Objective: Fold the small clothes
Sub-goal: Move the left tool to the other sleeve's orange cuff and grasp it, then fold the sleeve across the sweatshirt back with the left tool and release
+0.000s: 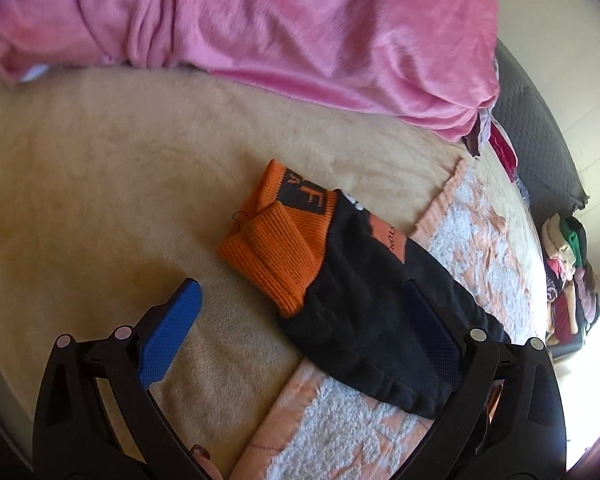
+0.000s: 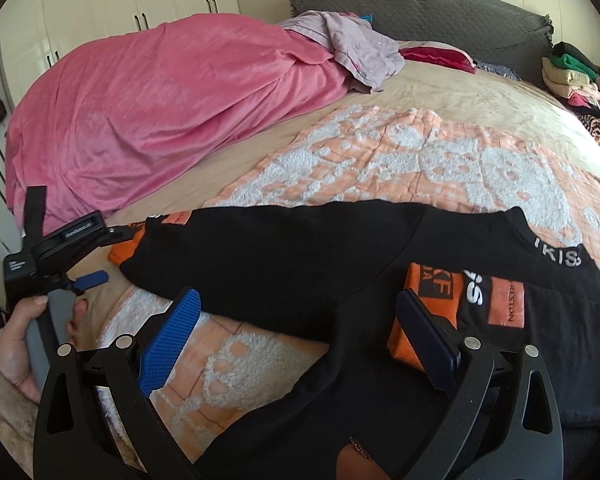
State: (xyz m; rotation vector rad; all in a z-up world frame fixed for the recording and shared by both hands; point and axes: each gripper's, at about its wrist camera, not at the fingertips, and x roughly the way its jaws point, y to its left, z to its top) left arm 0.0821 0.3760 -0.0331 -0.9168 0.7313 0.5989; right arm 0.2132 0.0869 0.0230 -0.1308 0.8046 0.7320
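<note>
A small black top [image 2: 300, 256] with orange cuffs lies spread on an orange-and-white blanket [image 2: 380, 160]. One sleeve [image 1: 364, 300] stretches off the blanket onto the beige sheet, ending in an orange cuff [image 1: 276, 252]. My left gripper [image 1: 300, 320] hovers open over that sleeve, one blue pad [image 1: 172, 332] above the sheet and the other above the black cloth. The other orange cuff [image 2: 424, 308] lies folded onto the body of the top. My right gripper [image 2: 300, 320] is open above the top, its right pad [image 2: 428, 332] by that cuff. Neither gripper holds any cloth.
A heaped pink blanket [image 2: 160, 100] fills the far left of the bed, with a lilac garment [image 2: 360, 44] on it. Stacked clothes [image 2: 572, 80] sit at the far right by the grey headboard [image 2: 420, 8]. A person's hand [image 2: 16, 344] holds the left gripper's handle.
</note>
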